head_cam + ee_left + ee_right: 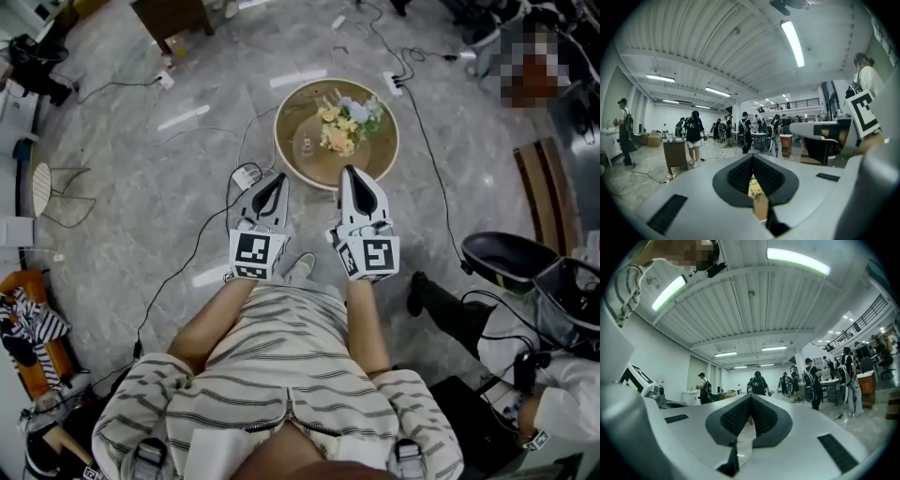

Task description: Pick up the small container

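A round wooden table (382, 155) stands on the marble floor ahead of me in the head view. On it are a bunch of yellow and white flowers (345, 122) and a small clear container (305, 147) at its left side. My left gripper (273, 180) is held level just short of the table's near-left rim, jaws shut with nothing in them. My right gripper (348, 172) reaches over the near rim, also shut and empty. Both point out into the room in their own views: left gripper (752, 157), right gripper (751, 397). A sliver of the flowers (755, 187) shows below the left jaws.
Cables and a white power strip (246, 175) lie on the floor left of the table. A black chair (511, 255) and a seated person (553, 375) are at the right, with a wooden bench (544, 183) behind. Several people stand far off; a brown cabinet (675, 154) too.
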A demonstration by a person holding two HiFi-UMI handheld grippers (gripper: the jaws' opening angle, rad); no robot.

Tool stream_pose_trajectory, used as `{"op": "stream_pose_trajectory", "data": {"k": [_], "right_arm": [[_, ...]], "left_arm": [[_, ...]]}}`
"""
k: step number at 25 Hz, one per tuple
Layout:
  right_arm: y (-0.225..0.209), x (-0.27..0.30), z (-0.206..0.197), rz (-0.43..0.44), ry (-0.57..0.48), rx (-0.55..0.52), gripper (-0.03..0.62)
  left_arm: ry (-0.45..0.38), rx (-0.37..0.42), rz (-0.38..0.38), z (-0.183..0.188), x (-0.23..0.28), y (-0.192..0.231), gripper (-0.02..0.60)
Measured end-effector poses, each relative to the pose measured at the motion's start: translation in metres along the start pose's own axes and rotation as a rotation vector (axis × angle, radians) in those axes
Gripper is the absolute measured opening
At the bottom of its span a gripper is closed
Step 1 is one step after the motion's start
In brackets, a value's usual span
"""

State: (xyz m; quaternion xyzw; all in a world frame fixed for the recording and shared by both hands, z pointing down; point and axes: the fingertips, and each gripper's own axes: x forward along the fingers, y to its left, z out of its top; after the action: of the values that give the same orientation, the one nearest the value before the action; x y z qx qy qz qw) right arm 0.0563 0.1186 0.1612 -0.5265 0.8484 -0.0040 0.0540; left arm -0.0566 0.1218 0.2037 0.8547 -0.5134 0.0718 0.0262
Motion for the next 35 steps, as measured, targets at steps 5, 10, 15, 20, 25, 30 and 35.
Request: {"op": "stream_pose_trajectory", "data": {"k": [5,10,15,20,25,30,35], "right_arm": [[-0.013,0.022,-0.021,-0.015,0.036,0.017,0.009],[-0.018,0.050,-0.054,-0.028,0.115,-0.016,0.009],[-0.028,0.076,-0.091,-0.056,0.185,0.031,0.009],[-0.042,0.110,-0.130,-0.088,0.218,0.063,0.009],[-0.061,0.126,-0.177,-0.119,0.268,0.089,0.009],[-0.073,0.136,-0.222,-0.139,0.306,0.116,0.009],[-0.078,0.141,-0.264,-0.147,0.340,0.130,0.011]], "left_arm": [[0.038,-0.012,0.015,-0.014,0.024,0.014,-0.008],[0.059,-0.059,0.022,-0.034,0.056,0.036,-0.008],[0.160,-0.038,-0.014,-0.071,0.094,0.048,-0.008],[0.187,-0.078,-0.061,-0.105,0.132,0.062,-0.008],[0.215,-0.100,-0.105,-0.146,0.168,0.067,-0.008],[0.242,-0.101,-0.129,-0.186,0.201,0.069,-0.008],[0.281,-0.102,-0.147,-0.238,0.227,0.071,-0.006]]}}
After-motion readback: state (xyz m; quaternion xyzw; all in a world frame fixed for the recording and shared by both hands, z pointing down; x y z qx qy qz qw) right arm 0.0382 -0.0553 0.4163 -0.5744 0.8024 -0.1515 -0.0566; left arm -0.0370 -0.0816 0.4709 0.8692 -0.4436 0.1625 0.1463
